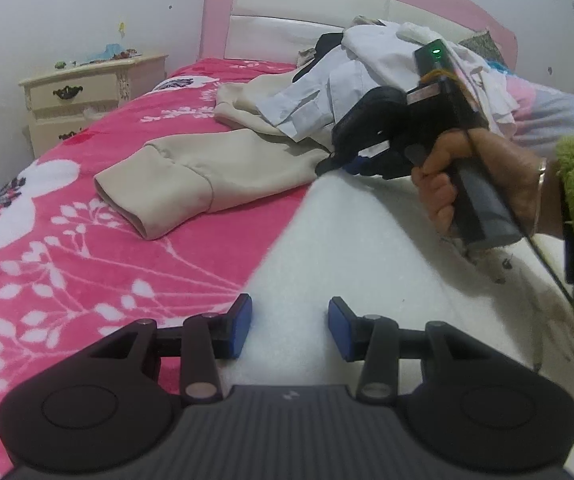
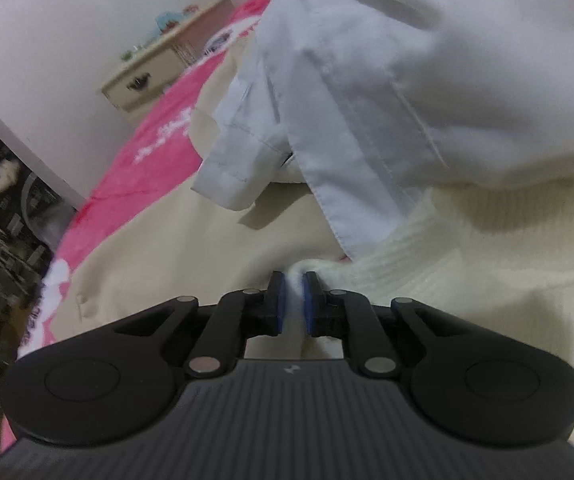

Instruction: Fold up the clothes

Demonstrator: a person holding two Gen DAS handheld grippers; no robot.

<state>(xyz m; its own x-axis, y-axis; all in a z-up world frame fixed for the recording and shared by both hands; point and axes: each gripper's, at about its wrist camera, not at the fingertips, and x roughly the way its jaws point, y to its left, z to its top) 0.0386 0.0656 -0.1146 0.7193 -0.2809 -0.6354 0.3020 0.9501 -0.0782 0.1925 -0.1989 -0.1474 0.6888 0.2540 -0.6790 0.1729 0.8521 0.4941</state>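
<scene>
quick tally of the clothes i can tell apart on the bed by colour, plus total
white fluffy garment: 1
beige sweatshirt: 1
pale blue shirt: 1
dark garment: 1
total: 4, with more in the heap by the headboard too jumbled to count

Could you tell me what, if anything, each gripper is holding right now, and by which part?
The right gripper is shut on the white knit garment, pinching a bunched fold at its ribbed edge. The left gripper is open above the white fabric and holds nothing.

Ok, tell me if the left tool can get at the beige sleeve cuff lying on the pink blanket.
Probably yes: the left tool is open and the beige sleeve cuff lies uncovered ahead, nothing between them.
</scene>
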